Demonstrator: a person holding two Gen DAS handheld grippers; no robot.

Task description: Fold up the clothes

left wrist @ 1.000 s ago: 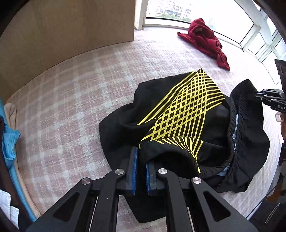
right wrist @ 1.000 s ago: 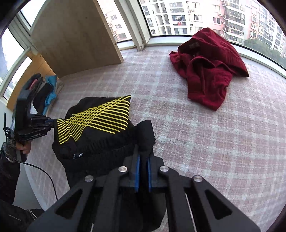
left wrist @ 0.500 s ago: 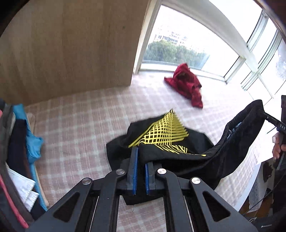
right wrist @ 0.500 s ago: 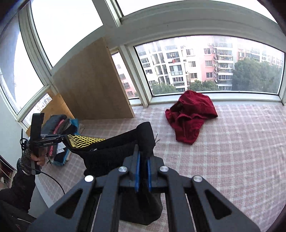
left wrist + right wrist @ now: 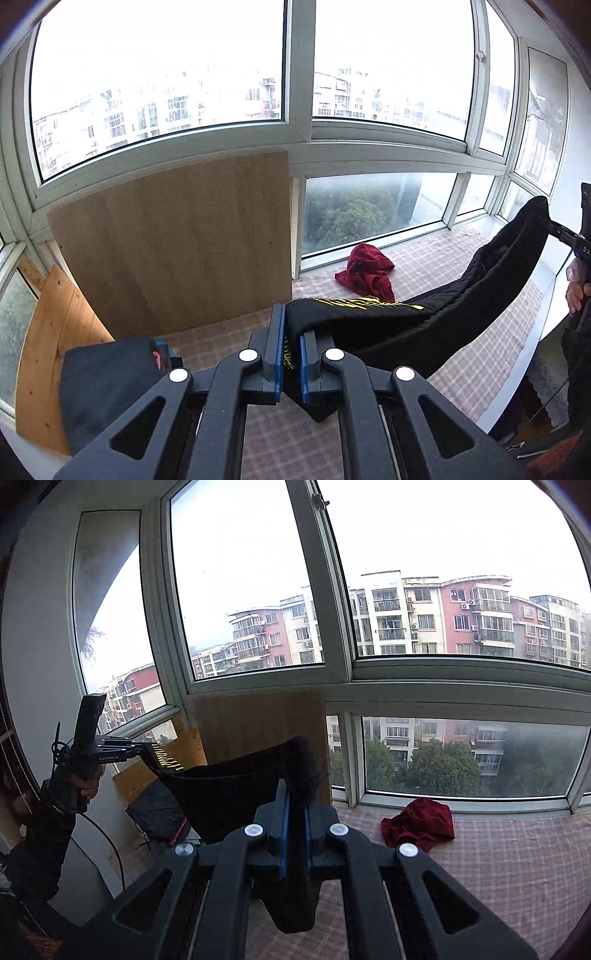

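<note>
A black garment with yellow lattice stripes (image 5: 424, 325) hangs stretched in the air between both grippers, well above the checked pink cloth surface (image 5: 480, 362). My left gripper (image 5: 290, 347) is shut on one edge of it, near the yellow stripes. My right gripper (image 5: 295, 812) is shut on the other edge (image 5: 240, 786). Each gripper shows in the other's view: the right one at the far right (image 5: 565, 236), the left one at the left (image 5: 122, 751).
A crumpled red garment (image 5: 367, 271) lies on the surface by the windows, also in the right wrist view (image 5: 419, 823). A wooden board (image 5: 177, 243) leans against the window. A pile of dark clothes (image 5: 107, 384) sits at the left end.
Both grippers have risen and tilted up, lifting the black garment off the surface and stretching it between them. The views now face the windows instead of the surface.
</note>
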